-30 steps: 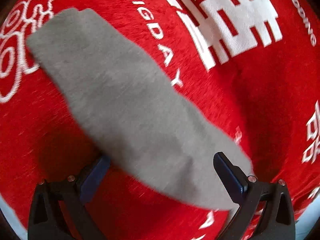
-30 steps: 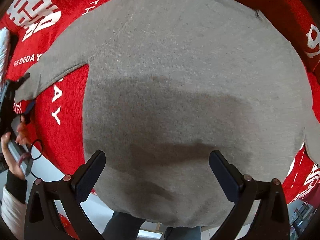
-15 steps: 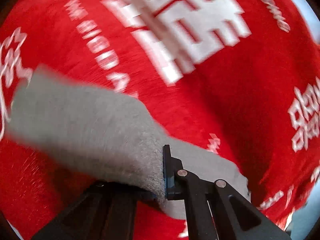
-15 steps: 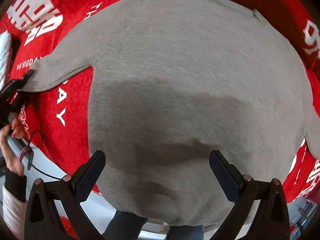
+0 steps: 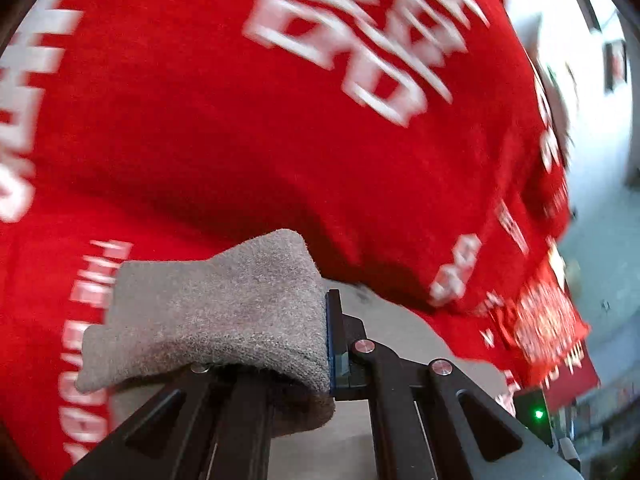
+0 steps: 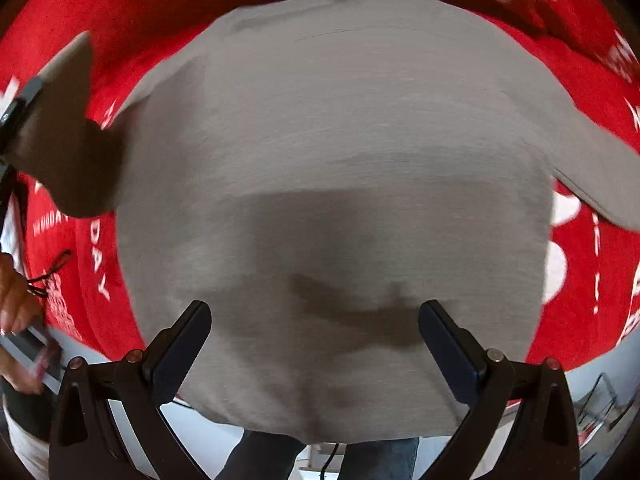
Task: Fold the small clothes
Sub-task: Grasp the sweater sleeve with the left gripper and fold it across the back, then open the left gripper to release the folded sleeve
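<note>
A small grey long-sleeved top [image 6: 340,128] lies flat on a red cloth [image 6: 580,92] with white lettering. My right gripper [image 6: 316,344] hovers over the top's lower body, pointing steeply down, open, with nothing pinched between its fingers. My left gripper [image 5: 326,340] is shut on the cuff of the grey sleeve [image 5: 224,312], which bunches over its left finger. In the right wrist view that left gripper [image 6: 20,108] shows at the left edge, with the lifted sleeve [image 6: 68,140] hanging dark from it above the cloth. The other sleeve [image 6: 596,168] lies out to the right.
The red cloth [image 5: 240,140] covers the table and drops off at its right edge [image 5: 560,280], with pale floor beyond. A person's hand [image 6: 12,300] and legs [image 6: 280,460] are at the near table edge. A small device with a green light [image 5: 538,414] sits low right.
My left gripper went from open around the sleeve end to shut on it, then lifted it, rolled and swung it sideways. My right gripper slid across the top and stayed open.
</note>
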